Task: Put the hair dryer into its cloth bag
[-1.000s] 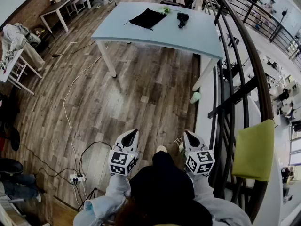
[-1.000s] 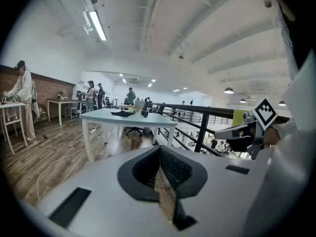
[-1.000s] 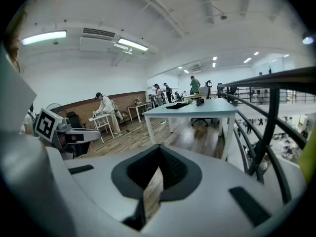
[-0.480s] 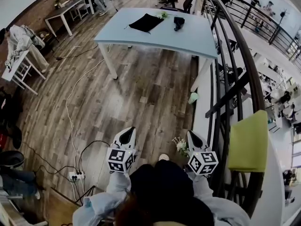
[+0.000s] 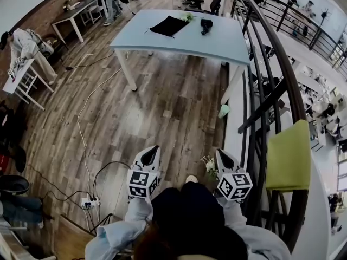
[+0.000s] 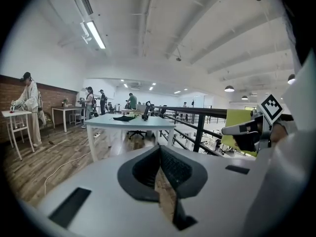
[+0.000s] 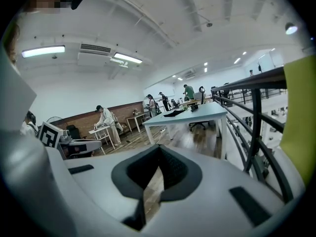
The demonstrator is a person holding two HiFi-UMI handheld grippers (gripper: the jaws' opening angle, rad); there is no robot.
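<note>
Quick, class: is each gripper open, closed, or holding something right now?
Left gripper: closed, holding nothing.
Right gripper: closed, holding nothing.

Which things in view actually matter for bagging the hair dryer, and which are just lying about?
For the job:
- black hair dryer
- flat black cloth bag
- pale blue table under both
- left gripper and right gripper, both shut and empty

Lying about:
- white power strip
- small mint-green object near a table leg
- yellow-green panel
</note>
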